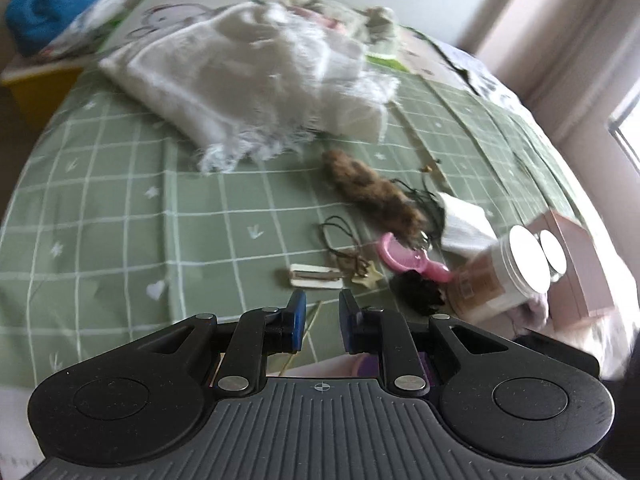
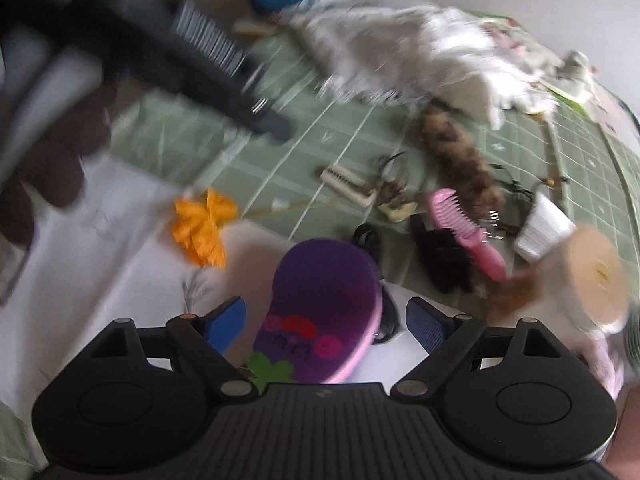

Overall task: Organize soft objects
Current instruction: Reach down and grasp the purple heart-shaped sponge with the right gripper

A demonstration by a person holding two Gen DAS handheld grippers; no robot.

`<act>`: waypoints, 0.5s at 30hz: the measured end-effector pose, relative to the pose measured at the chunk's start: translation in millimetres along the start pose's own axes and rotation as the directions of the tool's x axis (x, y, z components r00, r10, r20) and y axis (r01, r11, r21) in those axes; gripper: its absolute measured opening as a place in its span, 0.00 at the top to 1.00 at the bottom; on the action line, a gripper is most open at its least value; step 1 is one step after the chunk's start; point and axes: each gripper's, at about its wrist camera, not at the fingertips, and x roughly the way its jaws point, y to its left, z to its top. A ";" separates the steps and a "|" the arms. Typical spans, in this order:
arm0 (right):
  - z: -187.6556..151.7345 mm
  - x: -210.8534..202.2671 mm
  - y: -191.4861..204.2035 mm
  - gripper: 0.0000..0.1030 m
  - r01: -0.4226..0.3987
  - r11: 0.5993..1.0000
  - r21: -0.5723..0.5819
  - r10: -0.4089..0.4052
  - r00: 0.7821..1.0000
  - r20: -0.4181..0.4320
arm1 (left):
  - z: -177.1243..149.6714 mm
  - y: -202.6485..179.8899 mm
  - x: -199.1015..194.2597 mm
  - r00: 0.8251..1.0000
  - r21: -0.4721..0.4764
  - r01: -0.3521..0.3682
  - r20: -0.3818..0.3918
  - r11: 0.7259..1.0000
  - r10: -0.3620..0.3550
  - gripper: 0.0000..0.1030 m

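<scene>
A white fringed blanket (image 1: 248, 80) lies rumpled on the green checked bed (image 1: 120, 200); it also shows in the right wrist view (image 2: 420, 52). A brown furry tail-like piece (image 1: 372, 188) lies in front of it, also seen in the right wrist view (image 2: 460, 160). A black fuzzy item (image 1: 418, 292) lies near a pink comb (image 1: 412, 262). My left gripper (image 1: 322, 320) hovers low over the bed, jaws a little apart and empty. My right gripper (image 2: 326, 320) is open above a purple slipper (image 2: 324, 312). The left gripper's body (image 2: 208, 64) appears blurred in the right wrist view.
Small clutter sits on the bed: a cream comb (image 1: 316, 276), cords and a star charm (image 1: 370, 276), a white cup (image 2: 544, 228), a jar (image 1: 504, 276), a pink box (image 1: 580, 264). An orange fabric flower (image 2: 204, 224) lies on white sheet. A blue bundle (image 1: 52, 4) sits on a yellow box.
</scene>
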 end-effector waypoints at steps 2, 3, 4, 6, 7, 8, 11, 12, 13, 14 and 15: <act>1.4 8.2 0.5 0.36 0.016 0.999 -0.044 -0.018 0.999 -0.049 | 0.3 -4.1 5.4 1.000 0.066 0.010 0.000 0.998 -0.010 0.81; 2.2 3.2 -4.3 0.36 -0.002 0.999 -0.033 0.000 0.998 -0.057 | 0.0 -7.0 9.0 1.000 0.099 0.026 -0.011 0.995 -0.025 0.81; 2.5 -5.6 -10.4 0.37 -0.014 1.000 -0.021 0.013 0.998 -0.059 | -0.2 -9.5 14.3 0.998 0.112 0.051 -0.034 0.992 -0.047 0.81; 1.7 -33.6 -27.4 0.37 -0.028 1.000 0.012 0.029 0.999 -0.031 | -1.8 -13.8 27.4 0.990 0.064 0.112 -0.088 0.992 -0.106 0.81; -0.6 -49.7 -39.9 0.37 -0.026 0.999 0.047 0.027 1.000 -0.014 | -2.8 -15.6 34.1 0.985 0.016 0.136 -0.109 0.991 -0.133 0.81; -4.2 -64.1 -54.5 0.37 -0.019 0.996 0.088 0.019 1.000 -0.003 | -3.9 -17.0 42.0 0.979 -0.044 0.148 -0.134 0.988 -0.152 0.81; -22.1 -103.6 -90.8 0.37 0.054 0.981 0.184 -0.058 0.998 0.016 | -8.0 -16.0 68.4 0.958 -0.244 0.111 -0.232 0.963 -0.169 0.81; -29.0 -111.9 -99.6 0.37 0.089 0.975 0.201 -0.095 0.995 0.018 | -9.1 -14.9 75.8 0.954 -0.295 0.089 -0.249 0.951 -0.167 0.81; -35.2 -117.2 -107.4 0.37 0.117 0.968 0.220 -0.123 0.992 0.014 | -10.6 -14.6 81.8 0.955 -0.327 0.073 -0.250 0.942 -0.161 0.81; -39.5 -119.1 -114.7 0.37 0.132 0.961 0.242 -0.138 0.990 0.009 | -11.0 -15.8 86.6 0.958 -0.344 0.055 -0.247 0.938 -0.147 0.81; -42.6 -119.4 -120.7 0.37 0.136 0.956 0.261 -0.142 0.990 0.004 | -11.0 -17.9 91.0 0.961 -0.349 0.027 -0.248 0.937 -0.121 0.81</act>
